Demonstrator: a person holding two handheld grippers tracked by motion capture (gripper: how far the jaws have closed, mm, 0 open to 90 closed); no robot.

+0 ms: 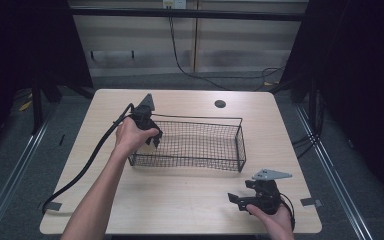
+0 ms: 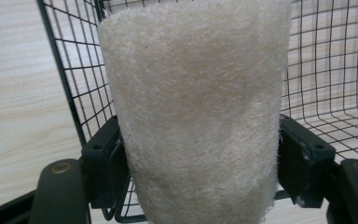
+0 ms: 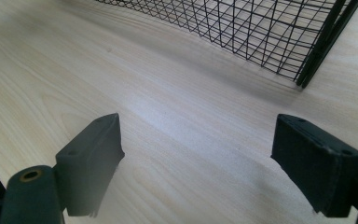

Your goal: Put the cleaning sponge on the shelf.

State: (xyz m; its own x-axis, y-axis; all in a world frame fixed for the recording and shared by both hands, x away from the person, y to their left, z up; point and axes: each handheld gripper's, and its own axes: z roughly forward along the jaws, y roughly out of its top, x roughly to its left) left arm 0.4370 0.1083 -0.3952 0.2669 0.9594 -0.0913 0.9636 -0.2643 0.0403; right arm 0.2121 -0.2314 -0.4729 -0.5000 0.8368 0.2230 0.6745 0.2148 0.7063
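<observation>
1. A black wire basket (image 1: 195,142) sits in the middle of a pale wood bench (image 1: 180,200). Everything below is told from that basket.
2. The left gripper (image 1: 149,131) is at the basket's left end, just over the rim. A hand (image 1: 132,137) holds it there.
3. Its jaws pinch a fluffy cream sponge (image 2: 196,112). In the left gripper view the sponge sticks up tall between the jaws, with its long way running away from them. A jaw presses on each side of it.
4. Behind the sponge you can see the basket's mesh wall and floor. So the sponge is at the basket's left end, up in the air and not lying down yet. I cannot tell if it touches the wire.
5. The right gripper (image 1: 255,199) is near the bench's front edge, in front of the basket's right corner and apart from it. Its jaws are spread wide with nothing in them.
6. I think the sponge is meant to go into the basket. The left hand is the near one, and the basket floor lies just past the sponge.
</observation>
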